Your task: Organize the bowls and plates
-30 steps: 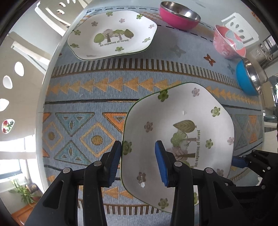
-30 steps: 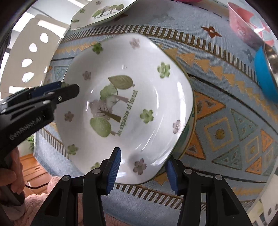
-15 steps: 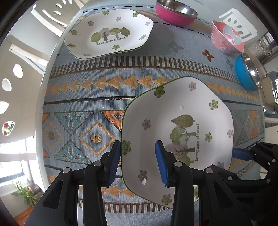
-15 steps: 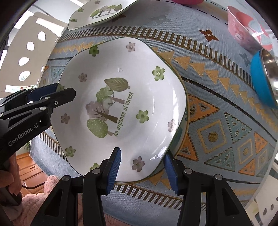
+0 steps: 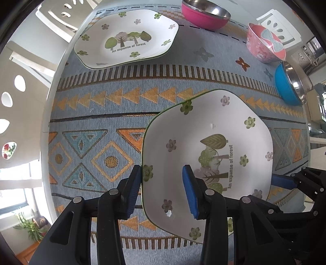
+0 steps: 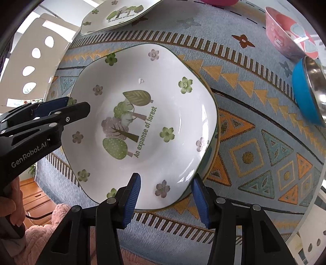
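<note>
Near plate bracketed by left claw and right claw at opposite rims, both spread, pads not pressing; probably for stacking onto far plate.

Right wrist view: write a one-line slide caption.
Right tool straddles the near rim of a forest-print plate on a patterned tablecloth, left tool at its far side.

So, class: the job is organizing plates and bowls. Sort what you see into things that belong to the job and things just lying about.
Job:
near forest plate
far forest plate
pink steel bowl
pink cartoon bowl
blue steel bowl

Lying about:
patterned tablecloth
white chairs
potted plant
</note>
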Tool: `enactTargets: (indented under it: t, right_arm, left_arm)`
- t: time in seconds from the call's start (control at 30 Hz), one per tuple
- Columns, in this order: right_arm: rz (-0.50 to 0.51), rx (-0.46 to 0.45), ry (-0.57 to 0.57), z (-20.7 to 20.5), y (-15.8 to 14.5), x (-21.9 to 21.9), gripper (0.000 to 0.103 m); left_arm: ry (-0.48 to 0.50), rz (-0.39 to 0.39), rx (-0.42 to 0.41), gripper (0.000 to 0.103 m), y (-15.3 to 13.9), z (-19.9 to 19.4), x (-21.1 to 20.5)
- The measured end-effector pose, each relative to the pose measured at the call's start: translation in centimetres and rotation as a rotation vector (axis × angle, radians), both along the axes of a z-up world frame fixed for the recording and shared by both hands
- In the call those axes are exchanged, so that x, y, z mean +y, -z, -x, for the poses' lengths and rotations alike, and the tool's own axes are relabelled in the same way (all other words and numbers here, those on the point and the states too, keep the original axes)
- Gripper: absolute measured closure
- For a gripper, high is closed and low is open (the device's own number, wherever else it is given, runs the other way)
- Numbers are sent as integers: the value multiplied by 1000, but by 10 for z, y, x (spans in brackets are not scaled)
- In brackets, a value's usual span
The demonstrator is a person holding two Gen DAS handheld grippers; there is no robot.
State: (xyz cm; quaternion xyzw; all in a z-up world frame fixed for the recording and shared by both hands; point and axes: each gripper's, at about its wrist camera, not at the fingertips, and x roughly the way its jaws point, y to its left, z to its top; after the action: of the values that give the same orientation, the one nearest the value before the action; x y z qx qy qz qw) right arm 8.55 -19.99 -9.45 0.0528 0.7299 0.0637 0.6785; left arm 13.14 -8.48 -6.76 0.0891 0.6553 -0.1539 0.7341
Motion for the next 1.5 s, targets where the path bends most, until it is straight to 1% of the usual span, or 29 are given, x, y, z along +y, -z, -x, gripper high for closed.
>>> enactTargets:
  t: [0.13,0.3,0.4,0.47,0.7,0.77,1.0,1.13,1.3,1.4,1.43,1.5]
  right_arm:
    - [1,2,0,0,-3,0,54]
    - [13,11,-6,0,-4,-1,54]
    - [18,16,-1,-3,-4,-2,54]
    - [20,20,0,-4,-5,-3,54]
    - [-14,15,34,-8,-7,-13,54]
    - [-25,11,49,-8,-9,-18,54]
    - [-48,4,140,-12,-26,-48,53]
    - [-66,-13,176,-19,-41,-62,53]
    - [-83,-80,149,-42,-71,-63,53]
    - [-117,-131,141,-61,-88,-58,52]
    - [-123,-148,129,-72,-94,-56,49]
    - [-118,-161,93,-88,-97,-49,48]
  left_arm:
    - [2,2,6,66,0,-1,0]
    - [22,-17,5,66,0,2,-3]
    - [27,-7,7,66,0,2,-4]
    - [25,3,13,63,0,1,-2]
    - [39,-15,12,63,1,-2,-5]
    - [37,-9,19,63,0,-3,-4]
    - [16,3,36,63,-1,-10,7]
    - [-39,42,54,63,-11,-18,23]
    - [-98,57,63,62,-22,-41,45]
    - [-133,61,34,58,-31,-54,60]
    - [-143,61,25,57,-33,-63,63]
    - [-159,56,21,57,-35,-79,73]
